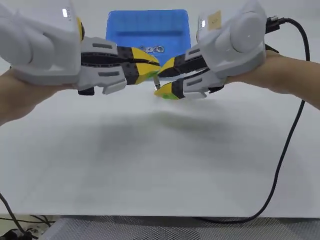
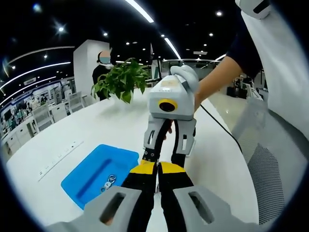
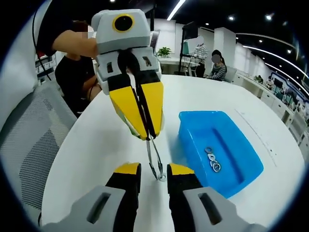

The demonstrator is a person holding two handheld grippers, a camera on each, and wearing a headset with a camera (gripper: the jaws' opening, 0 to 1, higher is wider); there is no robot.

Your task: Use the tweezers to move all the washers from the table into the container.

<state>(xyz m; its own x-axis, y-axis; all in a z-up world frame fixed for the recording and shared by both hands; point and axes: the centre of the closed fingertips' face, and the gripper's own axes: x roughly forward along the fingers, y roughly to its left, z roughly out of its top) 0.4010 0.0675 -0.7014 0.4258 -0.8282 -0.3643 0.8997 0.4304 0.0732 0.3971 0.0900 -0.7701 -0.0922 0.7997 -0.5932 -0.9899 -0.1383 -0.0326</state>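
**Head view.** Both tongs meet nose to nose above the white worktop [image 1: 150, 165], just short of the blue container [image 1: 125, 30]. The left tongs [image 1: 150, 67] are pressed together on the tweezers [image 1: 156, 84], which poke down from them. The right tongs [image 1: 167, 79] are spread, one jaw above the tweezers' lower end and one below. A few washers [image 1: 152, 49] already lie in the container, towards its nearer side. A black cable [image 1: 290, 145] trails down the right, well apart from the work.

**Left gripper view.** The left tongs [image 2: 158, 168] are closed tight, with the right tongs [image 2: 164, 153] facing them head-on. The container [image 2: 87, 171] sits lower left with washers [image 2: 109, 181] inside. A plant [image 2: 120, 79] and a standing person [image 2: 102, 65] are far behind, and a mesh chair [image 2: 270, 179] stands beside the worktop.

**Right gripper view.** This is the clearest angle. The tweezers [image 3: 152, 154] are pinched by the left tongs [image 3: 145, 131]. Their tips carry what looks like one washer [image 3: 161, 178], between the open jaws of the right tongs [image 3: 154, 169] and apart from both. The container [image 3: 231, 179] is near, to the right.

**Judgement.** This is the carry step: the washer is picked up but not yet dropped. The next move calls for swinging the tweezers over the container's wall and easing the pinch. The right tongs bracket the tips and want clearing first. The hold on the washer looks slight, so a jolt could lose it.
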